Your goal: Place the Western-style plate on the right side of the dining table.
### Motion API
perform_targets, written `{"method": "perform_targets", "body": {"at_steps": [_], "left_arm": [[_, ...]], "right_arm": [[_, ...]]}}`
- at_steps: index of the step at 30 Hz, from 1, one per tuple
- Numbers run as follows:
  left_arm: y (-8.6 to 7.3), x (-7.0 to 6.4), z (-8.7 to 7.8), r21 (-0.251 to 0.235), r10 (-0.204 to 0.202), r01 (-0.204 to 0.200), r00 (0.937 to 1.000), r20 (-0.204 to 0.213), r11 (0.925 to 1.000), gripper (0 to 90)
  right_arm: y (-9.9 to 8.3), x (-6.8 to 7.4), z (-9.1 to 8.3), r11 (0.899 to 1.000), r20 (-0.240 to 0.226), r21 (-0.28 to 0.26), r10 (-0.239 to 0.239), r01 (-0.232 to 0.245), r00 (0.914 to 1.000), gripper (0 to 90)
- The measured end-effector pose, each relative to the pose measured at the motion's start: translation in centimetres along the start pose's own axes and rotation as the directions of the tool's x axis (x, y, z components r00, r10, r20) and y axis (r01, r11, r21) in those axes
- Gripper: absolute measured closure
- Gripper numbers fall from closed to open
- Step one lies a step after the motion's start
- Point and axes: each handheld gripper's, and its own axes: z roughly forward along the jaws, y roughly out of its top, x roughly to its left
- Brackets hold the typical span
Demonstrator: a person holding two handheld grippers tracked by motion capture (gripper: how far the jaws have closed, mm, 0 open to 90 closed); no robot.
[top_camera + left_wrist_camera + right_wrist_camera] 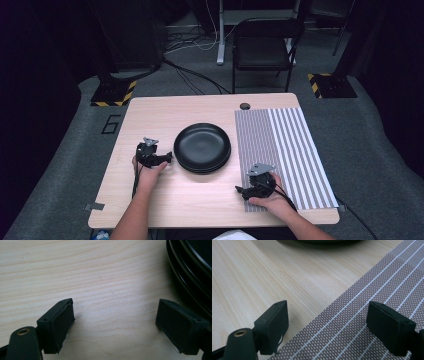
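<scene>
— Status?
— L gripper [165, 159] wide open, empty, just beside black plates [202, 147] mid-table. R gripper [243, 190] open, empty, over striped mat [290, 150] edge.
— Next?
— Prob. grabbing a plate rim w/ my left.

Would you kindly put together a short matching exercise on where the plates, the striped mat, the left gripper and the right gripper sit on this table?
Things:
1. black plates
2. striped mat
3. left gripper
4. right gripper

Places:
A. at the mat's near left corner, jaws open over its edge
B. covering the right part of the table
C. stacked near the middle of the table
D. just left of the plates, jaws open over bare wood

Pairs: 1-C, 2-B, 3-D, 4-A
</scene>
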Motion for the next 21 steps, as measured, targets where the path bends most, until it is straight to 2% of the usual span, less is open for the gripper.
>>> {"method": "perform_targets", "body": {"at_steps": [13, 21], "left_arm": [[0.03, -0.01, 0.02, -0.001, -0.002, 0.002, 1.0, -0.006, 1.0, 15.2], [0.03, 0.01, 0.0, 0.0, -0.004, 0.004, 1.0, -0.002, 1.0, 15.6]], "right_arm": [[-0.03, -0.05, -0.04, 1.0, 0.008, -0.006, 0.002, -0.002, 1.0, 19.6], [-0.07, -0.13, -0.13, 1.0, 0.021, -0.016, 0.027, -0.027, 0.9994, 24.7]]}}
